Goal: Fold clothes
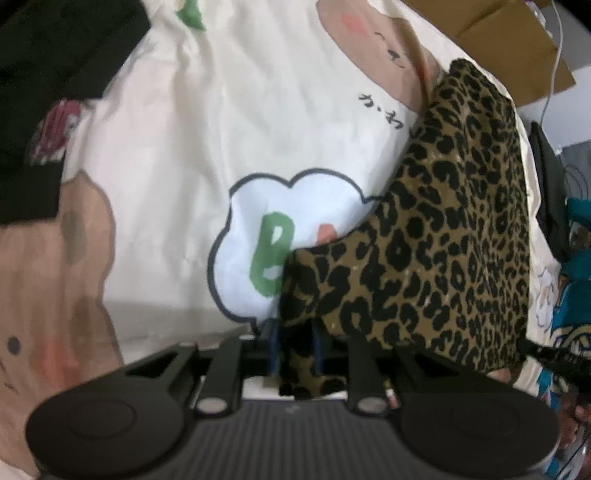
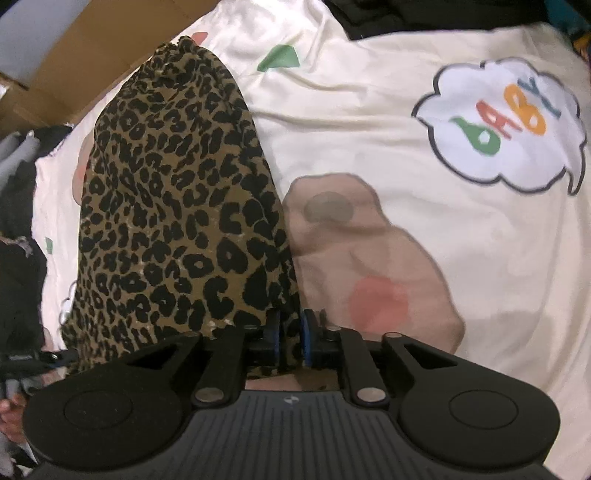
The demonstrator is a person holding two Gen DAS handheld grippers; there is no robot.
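Thin soft leopard-print fabric garment (image 1: 443, 221) drapes limp, right of frame in left view, over cream cartoon-print bed sheet (image 1: 184, 129). Left gripper (image 1: 295, 350), right gripper (image 2: 291, 339): jaws pinching near corners. Light, slippery; hold corners taut.

- Cream cotton bedsheet (image 2: 369, 122), printed with tan cartoon bears and a white cloud reading "BABY".
- Brown corrugated cardboard box (image 1: 498, 33), beyond the sheet's edge.
- White cable (image 1: 556, 55), hanging across the box.
- Black fabric (image 1: 55, 48), lying on the sheet's corner.
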